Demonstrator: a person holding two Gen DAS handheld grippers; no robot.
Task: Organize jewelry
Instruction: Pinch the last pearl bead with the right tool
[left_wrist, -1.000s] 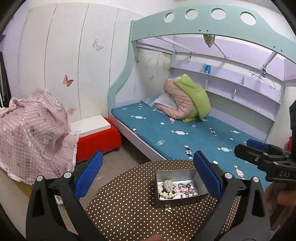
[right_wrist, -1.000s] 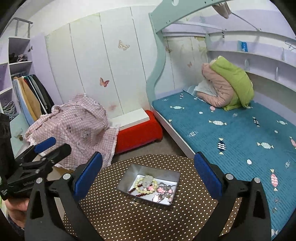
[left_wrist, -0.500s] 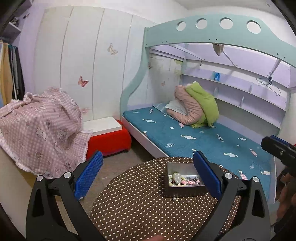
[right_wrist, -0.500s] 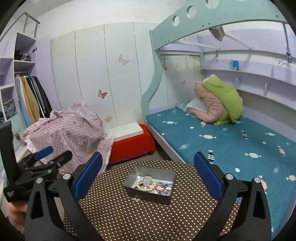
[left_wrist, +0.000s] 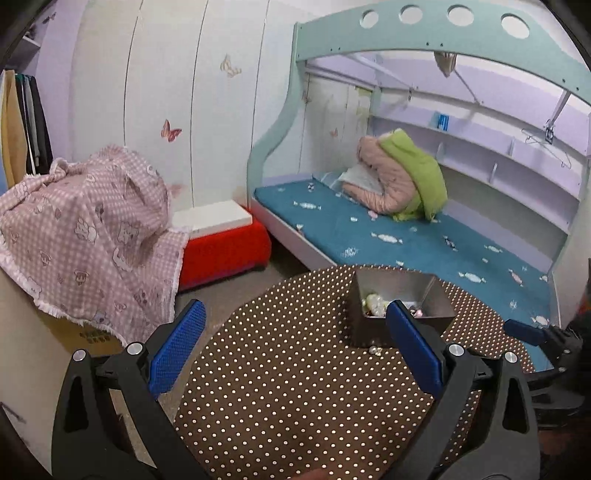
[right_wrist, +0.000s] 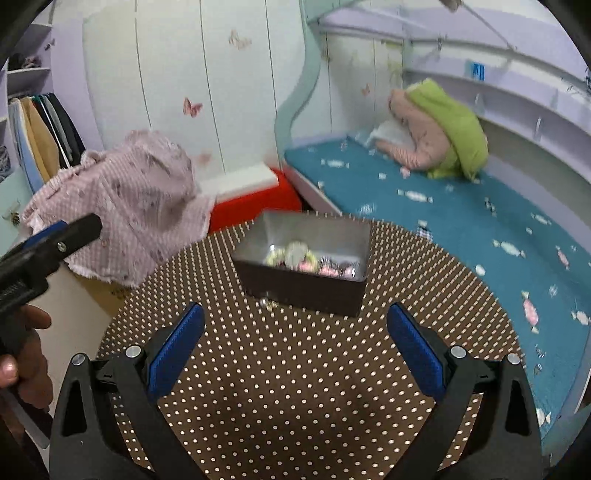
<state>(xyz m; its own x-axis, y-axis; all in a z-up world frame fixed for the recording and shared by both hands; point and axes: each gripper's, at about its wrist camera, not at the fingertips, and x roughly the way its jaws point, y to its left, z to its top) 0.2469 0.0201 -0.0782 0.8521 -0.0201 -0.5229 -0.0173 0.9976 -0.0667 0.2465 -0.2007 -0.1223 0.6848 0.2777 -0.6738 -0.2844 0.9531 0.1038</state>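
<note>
Since a second ago we have dropped both tools low, so the metal tin (right_wrist: 303, 273) now shows its dark near wall, at twelve o'clock from our right tool (right_wrist: 295, 343) on the dotted counter (right_wrist: 295, 387). Left tool (left_wrist: 295, 347) and right tool both stand wide apart, empty. A loose trinket (right_wrist: 267, 303) lies just before the tin; reaching in low, we could knock the tin, scatter its jewelry (right_wrist: 295, 256), or sweep the trinket off.
</note>
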